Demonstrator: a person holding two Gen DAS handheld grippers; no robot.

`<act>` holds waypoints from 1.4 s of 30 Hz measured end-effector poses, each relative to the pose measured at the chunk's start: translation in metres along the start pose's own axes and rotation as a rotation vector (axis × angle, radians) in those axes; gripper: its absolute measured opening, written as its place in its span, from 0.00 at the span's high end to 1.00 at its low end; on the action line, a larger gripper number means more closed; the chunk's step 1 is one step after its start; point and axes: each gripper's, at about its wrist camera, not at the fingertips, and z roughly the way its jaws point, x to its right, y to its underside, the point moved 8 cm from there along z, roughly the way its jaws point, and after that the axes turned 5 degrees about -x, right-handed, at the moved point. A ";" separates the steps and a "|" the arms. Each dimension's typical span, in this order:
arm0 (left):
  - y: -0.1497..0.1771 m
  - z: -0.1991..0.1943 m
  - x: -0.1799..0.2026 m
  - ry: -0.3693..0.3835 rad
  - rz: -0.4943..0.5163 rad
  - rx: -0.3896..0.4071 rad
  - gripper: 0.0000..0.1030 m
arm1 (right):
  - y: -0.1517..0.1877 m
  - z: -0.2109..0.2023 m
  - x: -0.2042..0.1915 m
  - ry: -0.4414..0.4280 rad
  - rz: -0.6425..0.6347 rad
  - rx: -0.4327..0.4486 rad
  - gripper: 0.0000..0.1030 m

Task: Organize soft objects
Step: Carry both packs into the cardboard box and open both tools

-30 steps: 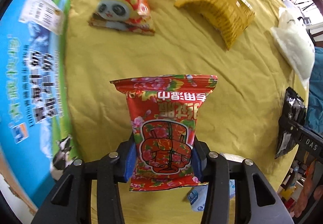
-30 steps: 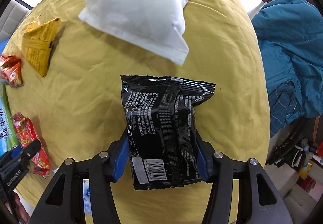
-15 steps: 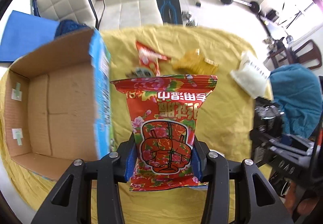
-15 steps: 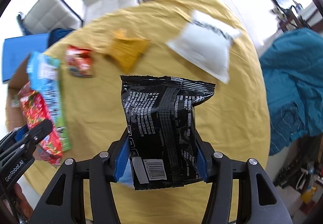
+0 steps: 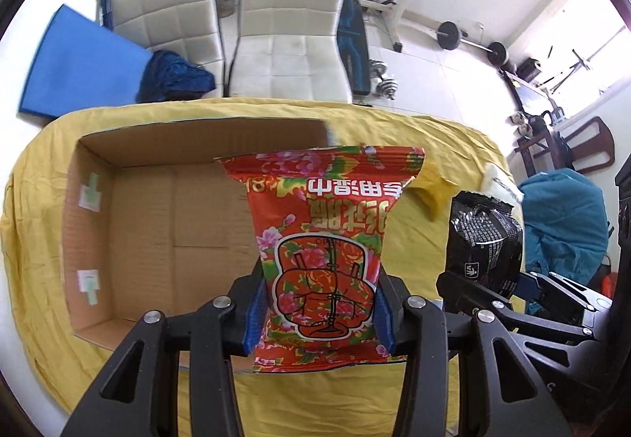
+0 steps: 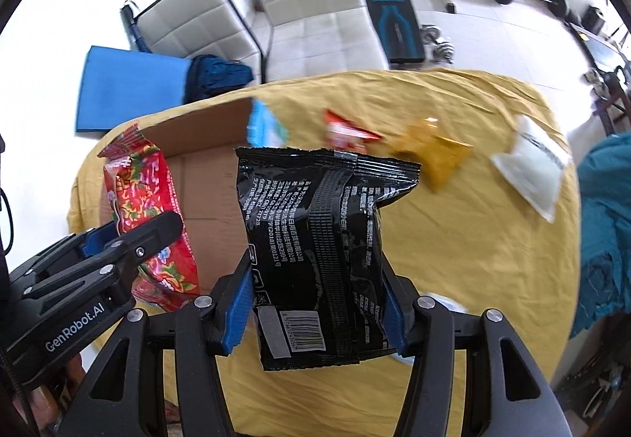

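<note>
My left gripper [image 5: 319, 312] is shut on a red flowered snack bag [image 5: 327, 232] and holds it upright above the near right edge of an open cardboard box [image 5: 157, 224]. My right gripper [image 6: 317, 309] is shut on a black snack bag [image 6: 315, 239], held in the air right of the box [image 6: 205, 169]. In the left wrist view the black bag [image 5: 483, 239] and right gripper [image 5: 524, 291] show at the right. In the right wrist view the red bag [image 6: 150, 208] and left gripper [image 6: 118, 247] show at the left.
The table has a yellow cloth [image 6: 453, 247]. On it lie a small red packet [image 6: 347, 131], a yellow packet [image 6: 432, 151] and a white pouch [image 6: 532, 165]. A teal cloth [image 6: 603, 224] hangs at the right. White chairs [image 5: 292, 23] stand behind the table.
Both grippers have lifted with their bags and swung left. The box's open inside has come into view under the left gripper, and the right gripper has drawn close beside the left.
</note>
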 end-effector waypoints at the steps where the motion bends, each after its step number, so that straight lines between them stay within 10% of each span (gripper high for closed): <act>1: -0.003 0.001 -0.013 -0.001 -0.009 -0.005 0.60 | -0.005 0.006 -0.007 -0.007 -0.004 -0.004 0.44; 16: -0.039 0.074 -0.147 0.030 -0.109 -0.180 0.59 | -0.066 0.127 -0.112 -0.050 0.006 -0.120 0.44; 30: -0.040 0.152 -0.149 0.148 -0.080 -0.347 0.59 | -0.080 0.198 -0.117 0.064 -0.025 -0.185 0.43; 42: -0.047 0.138 -0.160 0.117 -0.112 -0.364 0.58 | -0.085 0.189 -0.121 0.084 -0.030 -0.169 0.32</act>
